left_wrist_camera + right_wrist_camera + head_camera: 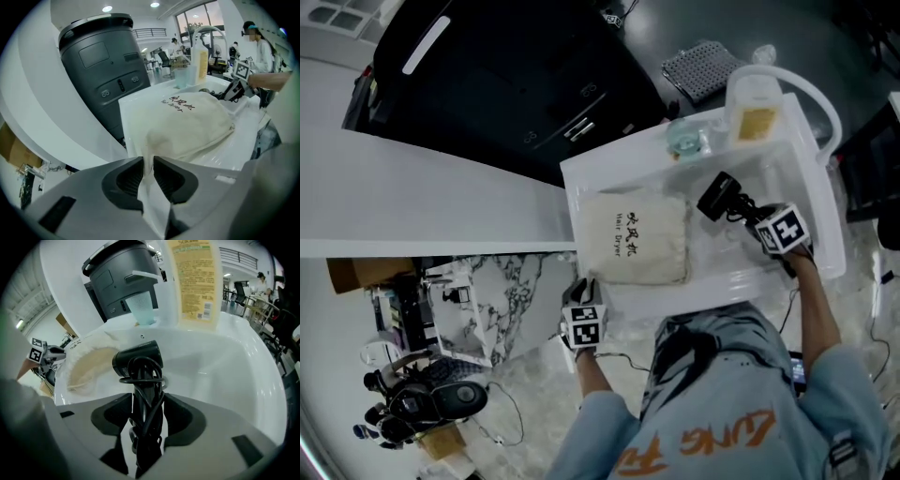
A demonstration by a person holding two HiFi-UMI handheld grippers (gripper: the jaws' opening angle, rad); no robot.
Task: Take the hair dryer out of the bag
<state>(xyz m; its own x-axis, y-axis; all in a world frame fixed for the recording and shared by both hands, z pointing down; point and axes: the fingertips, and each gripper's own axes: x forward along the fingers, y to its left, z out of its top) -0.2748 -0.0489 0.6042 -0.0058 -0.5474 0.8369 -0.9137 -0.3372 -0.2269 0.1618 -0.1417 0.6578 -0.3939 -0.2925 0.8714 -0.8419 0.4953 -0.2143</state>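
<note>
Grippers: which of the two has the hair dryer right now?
The right gripper: its jaws clamp the handle of the black hair dryer, over the sink. The left gripper only pinches the edge of the cream bag.

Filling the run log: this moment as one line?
left gripper: clamped on bag | right gripper: holds hair dryer over sink | dryer out of bag

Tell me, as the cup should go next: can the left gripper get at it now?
Probably not: the left gripper is shut on the bag, which lies between it and the cup.
</note>
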